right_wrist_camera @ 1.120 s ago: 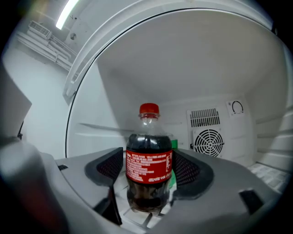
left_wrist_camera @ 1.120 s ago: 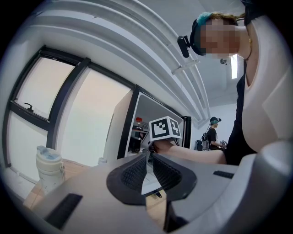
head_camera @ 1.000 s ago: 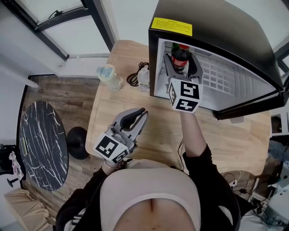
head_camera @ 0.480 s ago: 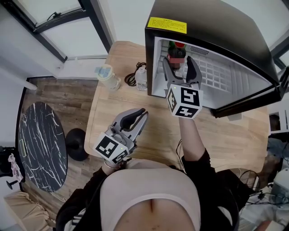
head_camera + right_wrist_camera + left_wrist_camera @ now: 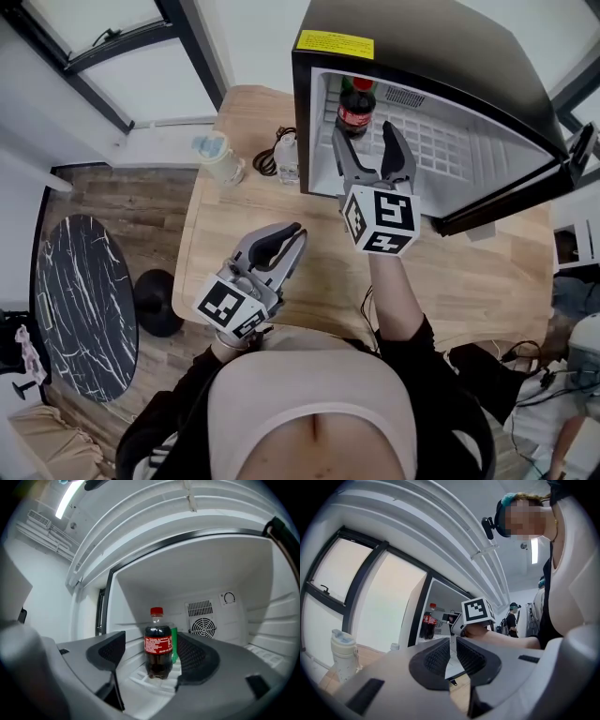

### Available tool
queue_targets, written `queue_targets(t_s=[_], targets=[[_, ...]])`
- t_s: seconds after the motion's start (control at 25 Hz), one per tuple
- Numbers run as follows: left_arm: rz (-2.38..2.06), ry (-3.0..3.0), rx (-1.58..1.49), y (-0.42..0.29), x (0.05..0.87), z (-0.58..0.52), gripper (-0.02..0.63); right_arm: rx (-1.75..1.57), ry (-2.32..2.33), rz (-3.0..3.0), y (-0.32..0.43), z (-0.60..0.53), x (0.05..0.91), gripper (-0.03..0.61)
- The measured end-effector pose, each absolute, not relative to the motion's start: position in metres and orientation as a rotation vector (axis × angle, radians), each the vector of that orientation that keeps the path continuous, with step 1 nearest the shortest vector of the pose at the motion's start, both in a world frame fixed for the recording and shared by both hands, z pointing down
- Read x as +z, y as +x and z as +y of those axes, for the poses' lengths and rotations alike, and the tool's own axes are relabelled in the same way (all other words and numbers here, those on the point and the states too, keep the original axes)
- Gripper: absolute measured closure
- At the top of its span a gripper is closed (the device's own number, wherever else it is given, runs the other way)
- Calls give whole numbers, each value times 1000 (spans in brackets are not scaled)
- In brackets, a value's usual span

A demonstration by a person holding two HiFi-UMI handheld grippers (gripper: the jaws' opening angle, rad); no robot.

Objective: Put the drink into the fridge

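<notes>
A cola bottle (image 5: pixel 354 105) with a red cap stands upright on the white shelf at the back left of the open black mini fridge (image 5: pixel 441 56). In the right gripper view the cola bottle (image 5: pixel 157 644) is seen straight ahead, with a green bottle (image 5: pixel 174 644) just behind it. My right gripper (image 5: pixel 366 136) hangs at the fridge mouth, open, its jaws wide apart and clear of the bottle. My left gripper (image 5: pixel 286 239) is held low over the wooden table (image 5: pixel 225 234), near my body. Its jaws are together with nothing between them.
To the left of the fridge stand a small clear water bottle (image 5: pixel 287 156) and a pale lidded tumbler (image 5: pixel 214 156), with a coiled black cable (image 5: pixel 270 161) between them. The fridge door (image 5: pixel 525 183) is swung open at the right. A black marble round table (image 5: pixel 80 300) is on the floor at the left.
My right gripper has drawn back out of the fridge toward me, and the cola bottle now stands alone on the shelf. The left gripper has stayed put.
</notes>
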State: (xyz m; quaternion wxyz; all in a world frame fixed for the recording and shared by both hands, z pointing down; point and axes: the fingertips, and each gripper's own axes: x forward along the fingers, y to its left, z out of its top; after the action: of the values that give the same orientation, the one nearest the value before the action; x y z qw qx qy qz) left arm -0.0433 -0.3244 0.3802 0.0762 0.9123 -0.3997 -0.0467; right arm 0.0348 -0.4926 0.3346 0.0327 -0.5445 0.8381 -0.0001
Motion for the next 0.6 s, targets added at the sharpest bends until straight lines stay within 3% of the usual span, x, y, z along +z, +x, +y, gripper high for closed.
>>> queue_targets(t_s=[0.6], targets=[[-1138, 2774, -163, -28, 373, -307, 565, -11, -1651, 2565, 50, -436, 328, 239]])
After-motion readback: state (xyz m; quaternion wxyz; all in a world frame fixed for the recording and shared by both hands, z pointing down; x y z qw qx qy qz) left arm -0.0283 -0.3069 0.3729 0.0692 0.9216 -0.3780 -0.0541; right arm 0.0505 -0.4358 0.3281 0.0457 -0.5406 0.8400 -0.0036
